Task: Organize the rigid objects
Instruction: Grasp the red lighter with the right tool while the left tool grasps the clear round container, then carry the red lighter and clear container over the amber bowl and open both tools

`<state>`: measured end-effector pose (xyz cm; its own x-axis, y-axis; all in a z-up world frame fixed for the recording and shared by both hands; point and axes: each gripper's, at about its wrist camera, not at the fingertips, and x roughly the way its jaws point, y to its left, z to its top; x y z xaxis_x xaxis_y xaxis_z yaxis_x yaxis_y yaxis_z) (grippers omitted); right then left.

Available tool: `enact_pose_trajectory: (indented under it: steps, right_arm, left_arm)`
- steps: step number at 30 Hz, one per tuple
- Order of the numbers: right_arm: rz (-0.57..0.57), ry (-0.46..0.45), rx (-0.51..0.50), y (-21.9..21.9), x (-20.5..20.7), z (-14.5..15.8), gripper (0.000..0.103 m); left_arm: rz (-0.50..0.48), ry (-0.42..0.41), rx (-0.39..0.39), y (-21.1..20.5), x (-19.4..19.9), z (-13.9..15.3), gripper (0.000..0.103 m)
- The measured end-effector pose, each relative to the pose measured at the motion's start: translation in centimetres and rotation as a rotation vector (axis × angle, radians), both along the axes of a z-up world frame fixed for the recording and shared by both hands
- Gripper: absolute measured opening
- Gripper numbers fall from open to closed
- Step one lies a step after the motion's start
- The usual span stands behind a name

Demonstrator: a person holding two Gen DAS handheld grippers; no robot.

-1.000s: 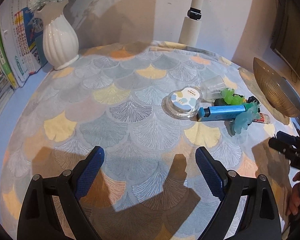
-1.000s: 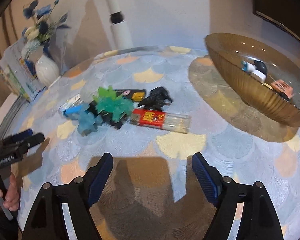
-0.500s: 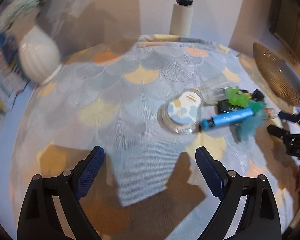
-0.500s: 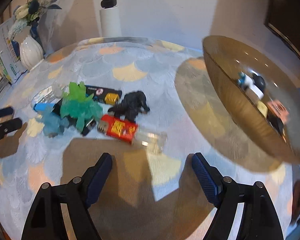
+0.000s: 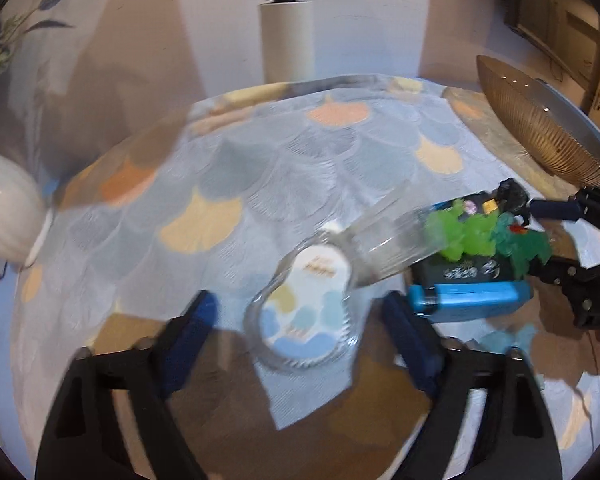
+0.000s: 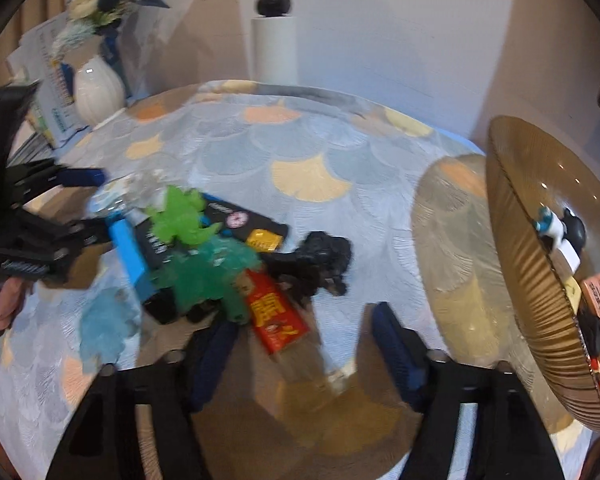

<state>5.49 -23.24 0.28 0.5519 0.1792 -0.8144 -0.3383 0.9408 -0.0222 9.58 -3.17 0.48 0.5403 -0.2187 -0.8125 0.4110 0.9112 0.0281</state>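
Both tools are approaching one tight cluster of small objects, and that crowding is the main hazard.

The left gripper is standing wide and empty. The round clear container is lying between its fingers at lower centre of the left view, with a clear cup touching it above. Closing here is likely to nudge the cup or the blue lighter just beside the right finger.

The right gripper is also standing wide and holding nothing. The red-labelled tube is lying between its fingers at lower centre, its upper end touching the green toy and near the black figure. A careless close could drag those.

The amber bowl is sitting at right edge, already holding items; the two tools are working close together and could collide.
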Motion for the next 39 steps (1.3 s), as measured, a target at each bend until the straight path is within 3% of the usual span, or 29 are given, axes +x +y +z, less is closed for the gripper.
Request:
enact_pose_trajectory:
  steps: [2, 8, 16, 19, 20, 23, 25, 26, 27, 28, 33, 39]
  right_arm:
    - [0.026, -0.014, 0.0, 0.4, -0.6, 0.0, 0.038]
    - [0.046, -0.03, -0.006, 1.0, -3.2, 0.2, 0.023]
    - [0.054, -0.006, 0.047, 0.5, -10.7, 0.5, 0.023]
    - [0.052, 0.01, 0.055, 0.7, -12.4, 0.5, 0.025]
    - [0.044, 0.012, 0.055, 0.7, -12.6, 0.5, 0.028]
    - [0.024, 0.019, 0.061, 0.9, -12.3, 0.4, 0.034]
    - [0.007, 0.018, 0.059, 1.1, -12.2, 0.4, 0.034]
    - [-0.001, 0.01, 0.05, 1.3, -12.2, 0.4, 0.033]
    - [-0.003, 0.003, 0.038, 1.5, -12.3, 0.4, 0.03]
    - [0.004, -0.007, 0.018, 1.9, -12.4, 0.4, 0.023]
    - [0.107, -0.005, 0.069, 3.8, -14.1, 0.7, 0.022]
    - [0.075, -0.066, 0.191, 2.0, -14.7, 4.3, 0.022]
  left_arm:
    - [-0.026, -0.007, -0.014, -0.3, -0.5, 0.1, 0.046]
    - [0.003, -0.019, -0.004, 0.4, -3.5, 0.3, 0.046]
    - [-0.018, -0.003, -0.021, 1.9, -11.8, 0.4, 0.046]
    - [-0.034, -0.018, 0.011, 1.3, -14.0, 0.5, 0.046]
    - [-0.031, -0.027, 0.027, 1.1, -14.3, 0.5, 0.046]
    - [0.0, -0.042, 0.052, 1.1, -14.1, 0.4, 0.06]
    - [0.016, -0.026, 0.028, 1.5, -13.8, 0.4, 0.062]
    - [0.015, -0.021, 0.018, 1.6, -13.7, 0.3, 0.059]
    - [0.007, -0.014, 0.006, 1.7, -13.7, 0.3, 0.046]
    - [-0.004, -0.003, -0.014, 1.6, -13.8, 0.4, 0.046]
    - [-0.031, -0.045, -0.037, 0.3, -14.7, 1.5, 0.046]
    - [-0.106, -0.118, -0.105, -3.1, -13.6, 6.5, 0.046]
